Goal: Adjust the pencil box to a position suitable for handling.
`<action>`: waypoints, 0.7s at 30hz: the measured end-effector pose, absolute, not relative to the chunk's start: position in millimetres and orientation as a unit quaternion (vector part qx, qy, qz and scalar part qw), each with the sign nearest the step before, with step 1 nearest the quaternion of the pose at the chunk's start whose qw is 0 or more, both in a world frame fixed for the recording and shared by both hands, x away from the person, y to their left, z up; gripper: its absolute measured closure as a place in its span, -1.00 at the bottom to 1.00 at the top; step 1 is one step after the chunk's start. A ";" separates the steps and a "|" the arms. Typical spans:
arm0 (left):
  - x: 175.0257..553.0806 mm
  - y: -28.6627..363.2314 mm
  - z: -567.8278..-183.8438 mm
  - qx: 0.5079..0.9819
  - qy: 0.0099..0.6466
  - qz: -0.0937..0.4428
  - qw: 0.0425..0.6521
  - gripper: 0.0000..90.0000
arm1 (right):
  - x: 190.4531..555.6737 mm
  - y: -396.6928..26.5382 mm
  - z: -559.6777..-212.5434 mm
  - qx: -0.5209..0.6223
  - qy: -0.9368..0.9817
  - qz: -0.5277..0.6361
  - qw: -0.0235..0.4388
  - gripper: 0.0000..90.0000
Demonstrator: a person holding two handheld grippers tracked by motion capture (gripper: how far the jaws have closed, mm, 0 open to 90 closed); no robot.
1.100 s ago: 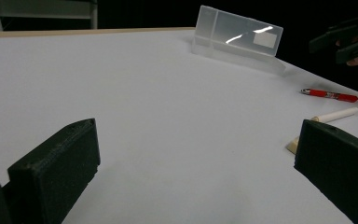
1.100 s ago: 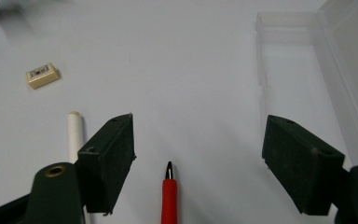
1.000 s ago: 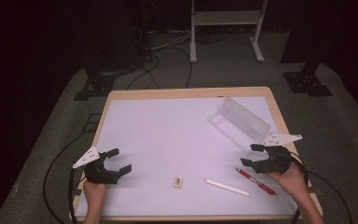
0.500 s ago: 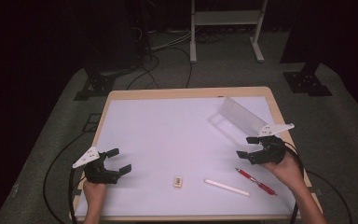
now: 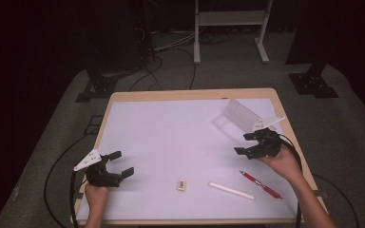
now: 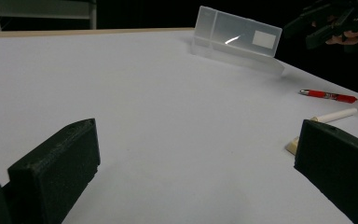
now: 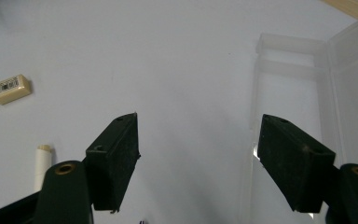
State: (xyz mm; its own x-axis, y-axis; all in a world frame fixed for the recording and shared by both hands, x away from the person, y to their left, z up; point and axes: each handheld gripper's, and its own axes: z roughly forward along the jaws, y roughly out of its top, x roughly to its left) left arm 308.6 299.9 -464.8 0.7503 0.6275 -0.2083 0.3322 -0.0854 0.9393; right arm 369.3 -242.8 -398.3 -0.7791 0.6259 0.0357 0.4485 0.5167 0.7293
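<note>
Our right gripper (image 5: 253, 143), jaws spread and empty, has moved from the red pen (image 5: 260, 184) toward the clear case (image 5: 234, 118), apparently to grasp it.

Table (image 5: 161, 137): white top, light wood edge. Clear plastic case (image 5: 235, 118): colourless, translucent, with a white label patch. Pen (image 5: 260, 184): red. Stick (image 5: 231, 191): white. Eraser (image 5: 182, 185): cream, with a pale printed barcode label. Left gripper (image 5: 122, 164) and right gripper (image 5: 244, 143): black jaws, each carrying a grey plate. Surrounding floor: dull grey.
</note>
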 end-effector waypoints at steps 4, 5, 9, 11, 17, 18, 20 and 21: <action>308.4 299.8 -464.8 0.726 0.331 0.125 0.589 -1.00 | 375.9 -239.2 -398.0 0.314 0.863 0.377 0.116 -0.35; 308.4 299.7 -464.8 0.727 0.330 0.125 0.589 -1.00 | 377.6 -238.1 -398.3 0.316 0.864 0.376 0.115 -0.34; 308.7 299.6 -465.0 0.724 0.331 0.125 0.591 -1.00 | 384.0 -234.9 -400.2 0.319 0.865 0.369 0.117 -0.32; 308.7 299.6 -464.9 0.724 0.331 0.125 0.592 -1.00 | 387.1 -234.3 -402.5 0.322 0.867 0.363 0.117 -0.31; 308.8 299.4 -465.0 0.724 0.331 0.125 0.592 -1.00 | 396.0 -232.2 -409.8 0.331 0.870 0.347 0.116 -0.27; 308.9 299.4 -465.1 0.724 0.331 0.125 0.592 -1.00 | 397.0 -231.4 -410.8 0.332 0.870 0.345 0.116 -0.27; 309.0 299.5 -465.1 0.724 0.330 0.125 0.592 -1.00 | 400.0 -229.6 -413.4 0.333 0.872 0.338 0.117 -0.26; 309.0 299.5 -465.1 0.724 0.331 0.125 0.592 -1.00 | 401.9 -228.7 -414.7 0.334 0.873 0.336 0.116 -0.25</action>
